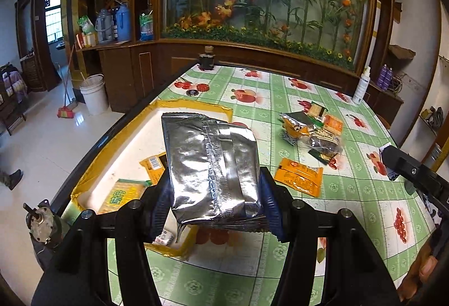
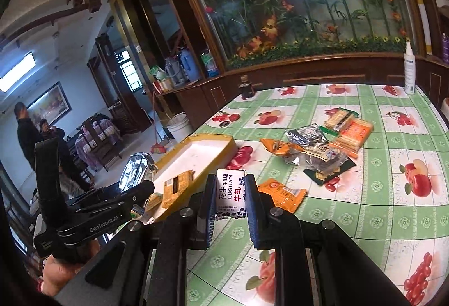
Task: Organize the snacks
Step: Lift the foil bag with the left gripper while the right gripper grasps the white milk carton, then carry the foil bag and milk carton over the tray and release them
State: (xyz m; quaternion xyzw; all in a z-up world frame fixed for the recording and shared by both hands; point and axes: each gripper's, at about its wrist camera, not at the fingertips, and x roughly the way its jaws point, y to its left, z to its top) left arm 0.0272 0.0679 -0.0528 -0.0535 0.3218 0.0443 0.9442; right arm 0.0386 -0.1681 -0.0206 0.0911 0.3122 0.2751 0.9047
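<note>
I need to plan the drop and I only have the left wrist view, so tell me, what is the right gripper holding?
Observer: The right gripper is shut on a small white candy packet printed LUGUAN in blue, with red and black Chinese characters.
Operator: Is that packet over the box?
Observer: No, it sits in front of the tablecloth, right of the yellow-edged box.
Operator: Anything behind me in the room?
Observer: Two people stand at far left, near a framed picture; the left wrist view shows only a shoe there.
Operator: And my silver pack?
Observer: The silver foil pack in the left gripper shows beside the box's left edge.
</note>
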